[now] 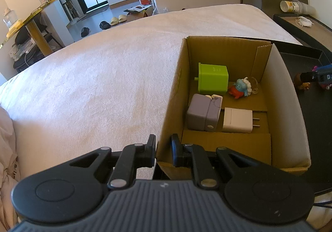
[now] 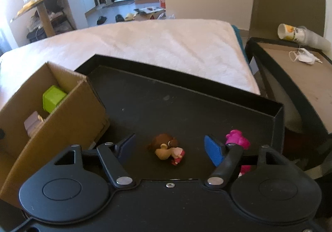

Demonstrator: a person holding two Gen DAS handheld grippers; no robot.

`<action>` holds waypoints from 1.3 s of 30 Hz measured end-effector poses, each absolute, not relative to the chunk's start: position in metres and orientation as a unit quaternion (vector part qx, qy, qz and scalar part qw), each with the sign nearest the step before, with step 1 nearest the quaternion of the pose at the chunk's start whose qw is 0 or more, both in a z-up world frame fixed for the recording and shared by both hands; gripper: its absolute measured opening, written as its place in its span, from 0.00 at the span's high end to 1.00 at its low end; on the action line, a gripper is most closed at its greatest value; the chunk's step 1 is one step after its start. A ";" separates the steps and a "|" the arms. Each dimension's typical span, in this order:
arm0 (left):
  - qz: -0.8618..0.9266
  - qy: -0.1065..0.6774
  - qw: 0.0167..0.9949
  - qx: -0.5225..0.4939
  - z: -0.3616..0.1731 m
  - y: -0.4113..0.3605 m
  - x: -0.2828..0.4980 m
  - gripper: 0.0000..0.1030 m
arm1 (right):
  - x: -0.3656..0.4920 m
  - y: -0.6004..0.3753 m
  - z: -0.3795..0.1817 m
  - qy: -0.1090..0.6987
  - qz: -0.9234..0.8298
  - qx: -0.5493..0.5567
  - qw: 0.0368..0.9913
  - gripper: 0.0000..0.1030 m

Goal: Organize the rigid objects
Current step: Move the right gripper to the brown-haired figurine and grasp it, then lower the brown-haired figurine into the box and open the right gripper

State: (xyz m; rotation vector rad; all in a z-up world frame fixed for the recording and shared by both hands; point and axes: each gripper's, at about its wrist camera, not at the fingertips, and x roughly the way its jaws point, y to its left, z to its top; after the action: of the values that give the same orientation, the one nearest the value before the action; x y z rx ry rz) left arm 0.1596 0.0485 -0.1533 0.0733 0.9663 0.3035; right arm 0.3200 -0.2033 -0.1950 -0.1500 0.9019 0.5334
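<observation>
Left tongs [image 1: 164, 150]: closed on the near-left corner wall of the open brown cardboard box [image 1: 173, 95], set on the bed.
Right tongs [image 2: 170, 147]: spread wide around a small brown-and-pink toy figure [image 2: 167, 150], untouched, on the black tray [image 2: 207, 86].
Box contents: green plastic cube [image 1: 212, 79], grey block [image 1: 202, 114], white charger plug [image 1: 238, 121], blue-and-red figurine [image 1: 240, 87].
Beside right tong: magenta toy [image 2: 236, 139].

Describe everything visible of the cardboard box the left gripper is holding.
The cardboard box is plain brown corrugated card, open-topped, with one torn inner flap. It sits on the pale bedspread, beside the black tray. Inside lie a green cube, a lilac block, a white charger and a small blue-and-red figure. The left gripper pinches its near wall.
</observation>
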 end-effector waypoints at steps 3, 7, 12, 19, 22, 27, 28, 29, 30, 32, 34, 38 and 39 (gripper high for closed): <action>0.145 0.463 0.874 0.035 -0.153 0.049 0.160 0.87 | 0.323 -0.200 -0.202 0.436 0.253 -0.080 0.860 0.34; 0.145 0.463 0.874 0.035 -0.153 0.049 0.160 0.87 | 0.328 -0.197 -0.210 0.441 0.252 -0.085 0.857 0.37; 0.145 0.462 0.875 0.031 -0.153 0.050 0.159 0.87 | 0.329 -0.194 -0.218 0.456 0.257 -0.087 0.848 0.55; 0.145 0.462 0.875 0.028 -0.153 0.051 0.159 0.87 | 0.316 -0.190 -0.215 0.460 0.270 -0.108 0.839 0.59; 0.145 0.462 0.874 0.027 -0.153 0.051 0.160 0.87 | 0.311 -0.190 -0.211 0.461 0.270 -0.109 0.838 0.59; 0.146 0.462 0.874 0.023 -0.153 0.051 0.160 0.87 | 0.308 -0.191 -0.204 0.470 0.261 -0.099 0.837 0.59; 0.146 0.462 0.875 0.022 -0.152 0.051 0.160 0.87 | 0.309 -0.191 -0.202 0.472 0.260 -0.096 0.837 0.59; 0.145 0.462 0.875 0.021 -0.152 0.051 0.160 0.87 | 0.308 -0.190 -0.200 0.473 0.258 -0.097 0.837 0.59; 0.145 0.461 0.875 0.021 -0.152 0.052 0.160 0.87 | 0.307 -0.190 -0.198 0.473 0.256 -0.097 0.837 0.59; 0.143 0.461 0.876 0.017 -0.152 0.053 0.160 0.87 | 0.305 -0.189 -0.190 0.475 0.254 -0.097 0.837 0.59; 0.143 0.460 0.876 0.014 -0.152 0.054 0.159 0.87 | 0.303 -0.187 -0.184 0.475 0.254 -0.096 0.837 0.59; 0.142 0.459 0.877 0.011 -0.151 0.055 0.159 0.87 | 0.299 -0.187 -0.171 0.473 0.255 -0.086 0.839 0.59; 0.141 0.459 0.877 0.010 -0.151 0.055 0.159 0.87 | 0.298 -0.186 -0.168 0.471 0.257 -0.086 0.839 0.59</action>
State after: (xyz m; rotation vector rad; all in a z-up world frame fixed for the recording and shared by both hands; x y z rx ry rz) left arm 0.1587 0.0551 -0.1513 0.0199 0.9570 0.2950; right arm 0.2979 -0.1860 -0.1683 -0.1821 0.9964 0.5428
